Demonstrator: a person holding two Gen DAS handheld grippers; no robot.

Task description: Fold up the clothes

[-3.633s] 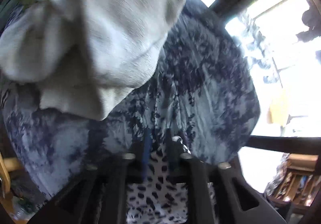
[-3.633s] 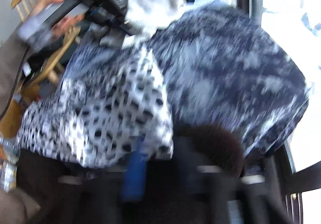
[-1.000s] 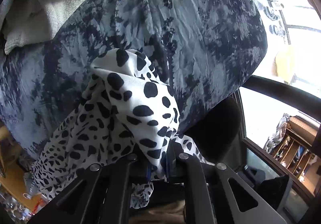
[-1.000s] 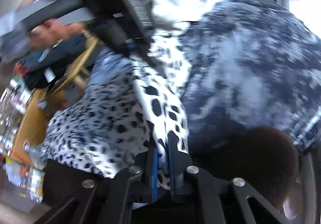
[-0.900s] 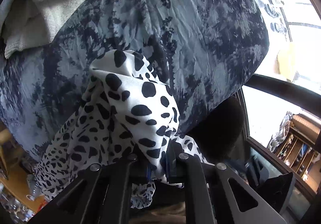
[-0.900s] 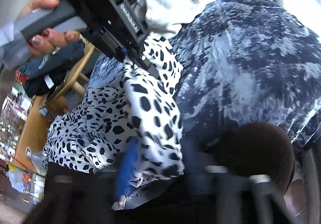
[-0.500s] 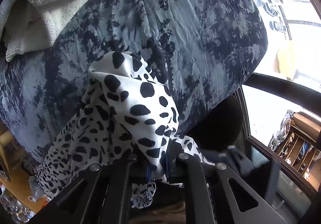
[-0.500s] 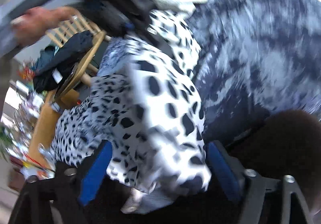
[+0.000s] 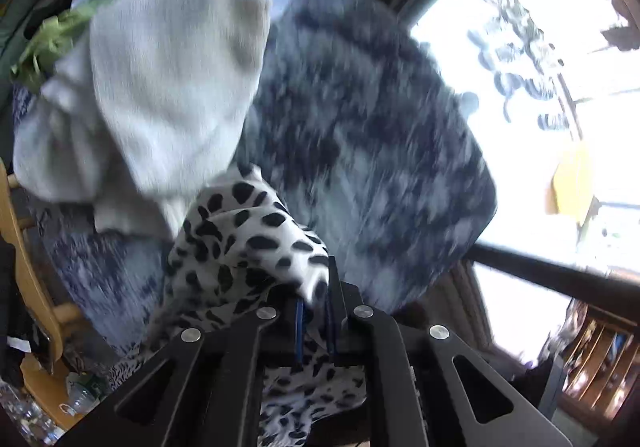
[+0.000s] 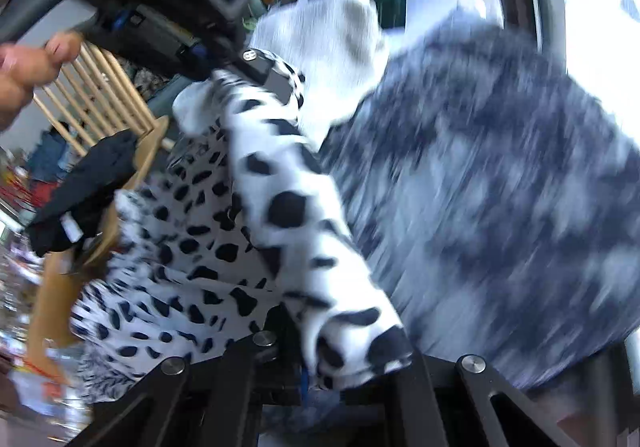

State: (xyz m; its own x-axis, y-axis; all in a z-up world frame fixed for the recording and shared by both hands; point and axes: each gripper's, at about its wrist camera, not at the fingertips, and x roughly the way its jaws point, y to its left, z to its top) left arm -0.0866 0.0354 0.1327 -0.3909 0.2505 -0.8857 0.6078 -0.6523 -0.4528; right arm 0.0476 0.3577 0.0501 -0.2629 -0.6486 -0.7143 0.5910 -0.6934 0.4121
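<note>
A white garment with black spots (image 9: 248, 243) hangs bunched between both grippers, over a surface covered in blue-grey mottled cloth (image 9: 360, 151). My left gripper (image 9: 314, 299) is shut on one fold of it, the cloth pinched between the blue pads. In the right wrist view the garment (image 10: 280, 215) runs taut from the left gripper (image 10: 260, 65), held by a hand (image 10: 24, 67), down to my right gripper (image 10: 320, 359). The right jaws are closing with a wad of spotted cloth between them; that cloth hides the fingertips.
A cream knitted piece (image 9: 160, 95) lies heaped at the far left of the mottled cloth. A wooden chair (image 10: 104, 99) with a black garment (image 10: 84, 183) stands left. A dark window frame (image 9: 560, 283) and bright panes are to the right.
The left gripper has risen with the garment and tilted, so the cream piece now fills its upper view. The right gripper opened wide, took a new hold of the spotted cloth and closed.
</note>
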